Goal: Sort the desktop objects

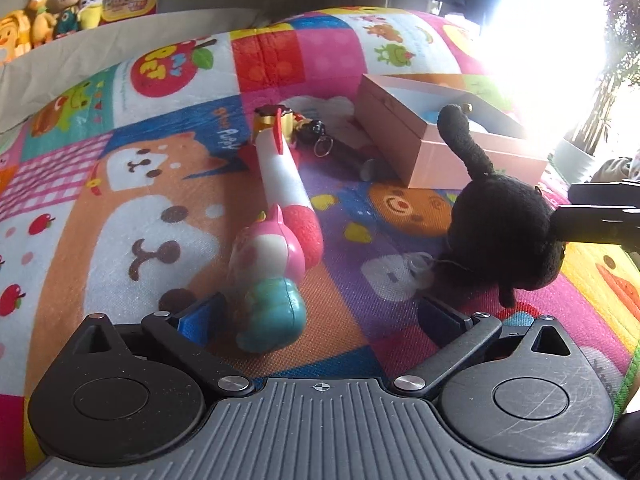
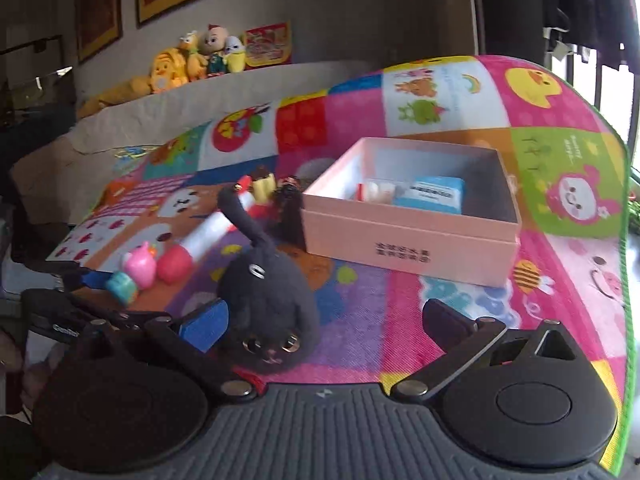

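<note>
My left gripper stands wide open on the colourful play mat. A pink and teal mermaid toy lies between its fingers, close to the left blue pad, and nothing presses on it. My right gripper is open too. A black plush cat sits between its fingers, against the left pad and apart from the right finger. In the left wrist view the cat is at the right, tail up. An open pink box behind it holds a blue packet.
A long white and red toy stick lies behind the mermaid, with a yellow piece and a black keyring charm at its far end. Plush toys line a ledge behind the mat. The mat's green edge drops off at the right.
</note>
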The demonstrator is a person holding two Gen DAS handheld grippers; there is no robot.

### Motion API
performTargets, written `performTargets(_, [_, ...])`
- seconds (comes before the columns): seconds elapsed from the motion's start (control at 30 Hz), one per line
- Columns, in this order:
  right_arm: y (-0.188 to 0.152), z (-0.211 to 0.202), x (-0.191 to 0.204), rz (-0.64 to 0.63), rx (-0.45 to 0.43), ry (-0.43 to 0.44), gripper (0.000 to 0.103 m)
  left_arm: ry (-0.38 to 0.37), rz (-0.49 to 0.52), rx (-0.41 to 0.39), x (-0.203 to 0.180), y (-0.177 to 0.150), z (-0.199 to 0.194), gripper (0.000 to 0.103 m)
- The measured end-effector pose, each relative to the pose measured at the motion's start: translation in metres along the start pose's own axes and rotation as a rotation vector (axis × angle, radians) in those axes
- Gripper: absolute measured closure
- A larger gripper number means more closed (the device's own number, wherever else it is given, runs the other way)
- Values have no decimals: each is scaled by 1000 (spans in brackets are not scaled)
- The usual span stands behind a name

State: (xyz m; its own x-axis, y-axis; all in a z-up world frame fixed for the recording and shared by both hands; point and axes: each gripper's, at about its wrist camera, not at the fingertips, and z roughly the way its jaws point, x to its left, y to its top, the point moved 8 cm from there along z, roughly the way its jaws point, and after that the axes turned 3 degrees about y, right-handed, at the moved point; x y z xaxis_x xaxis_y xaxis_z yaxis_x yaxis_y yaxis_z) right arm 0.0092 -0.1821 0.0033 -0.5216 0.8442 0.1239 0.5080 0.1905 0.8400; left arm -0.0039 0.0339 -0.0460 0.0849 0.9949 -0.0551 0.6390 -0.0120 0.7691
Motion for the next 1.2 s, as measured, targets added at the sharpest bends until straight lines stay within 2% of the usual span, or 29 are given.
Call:
performTargets(0.13, [10,30,24,-16,16,50,0,4,9,9,-1,-1,1,0])
performTargets(0.17, [11,37,29,-30,16,55,3,6,15,13,-1,-1,1,0])
performTargets(0.23, [11,47,37,-58,38,61,22,10,34,25,-2,-1,2,0])
performTargets(0.27, [8,51,40,-74,64,52,37,15,49,32,-4,-2,2,0])
performTargets(0.3, [7,52,40,-86,68,27,43,23,72,41,-6,-3,3,0])
performTargets(0.43, [4,34,27,-46,60,25,43,31,86,51,-7,-3,4,0])
performTargets(0.63, [-12,1,-3,22,41,-44,43,40,53,50,-6,-1,3,0])
performTargets(0.83, [-19,-7,-12,47,29,-60,41,0,-1,54,-7,7,2,1])
performTargets(0.87, [-20,-7,-12,48,27,-60,39,-8,-6,50,-7,7,1,5])
performTargets(0.9, [-20,-6,-11,46,27,-62,37,-19,-10,41,-8,8,0,19])
performTargets(0.97, [-23,-5,-9,37,27,-67,35,-78,-11,26,-14,10,-5,29])
performTargets(1.03, [-24,-4,-8,29,31,-71,33,-132,9,11,-23,10,-11,29])
performTargets(1.07, [-26,-3,-8,30,35,-69,32,-135,25,2,-26,10,-13,29])
performTargets(1.2, [-30,-1,-11,42,51,-71,29,-78,42,-6,-23,11,-11,25])
